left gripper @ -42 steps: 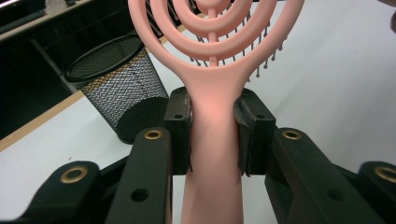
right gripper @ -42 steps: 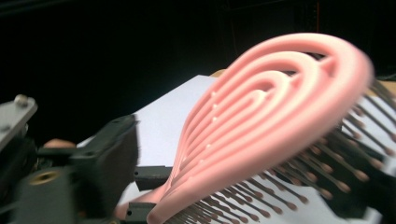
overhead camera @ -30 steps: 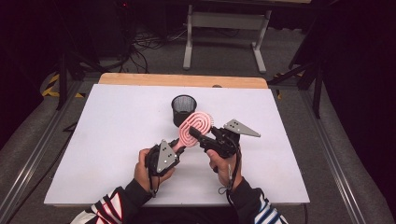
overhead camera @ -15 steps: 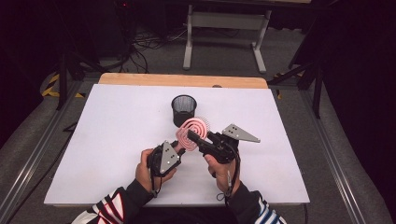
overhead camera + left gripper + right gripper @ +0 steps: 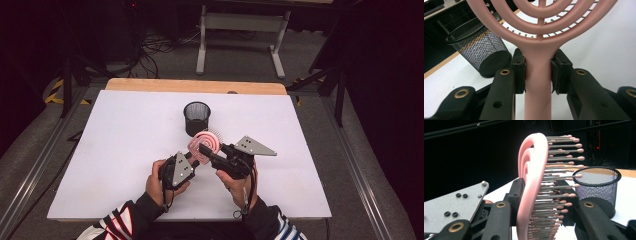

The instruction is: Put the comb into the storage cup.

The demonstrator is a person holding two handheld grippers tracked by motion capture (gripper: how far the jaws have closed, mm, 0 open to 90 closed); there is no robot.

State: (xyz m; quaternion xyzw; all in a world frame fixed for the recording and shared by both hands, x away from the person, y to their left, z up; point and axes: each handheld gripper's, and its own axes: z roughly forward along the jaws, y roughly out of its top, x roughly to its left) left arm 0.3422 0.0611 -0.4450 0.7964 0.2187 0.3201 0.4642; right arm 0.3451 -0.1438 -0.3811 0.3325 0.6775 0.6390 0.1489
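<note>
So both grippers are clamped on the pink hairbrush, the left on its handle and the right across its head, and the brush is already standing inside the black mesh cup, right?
Not quite: the pink hairbrush is not in the black mesh cup. The high view shows it held beside the cup, nearer the person. The rest holds: the left gripper clamps its handle, the right gripper its head.

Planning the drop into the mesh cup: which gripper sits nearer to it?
Right. The right gripper, shut on the pink brush head, sits just before the mesh cup; the left gripper clamps the handle farther back.

The pink plastic hairbrush (image 5: 537, 72) looks smooth and matt; the black wire-mesh metal cup (image 5: 598, 187) looks finely textured; the white table (image 5: 120, 150) is matt.
</note>
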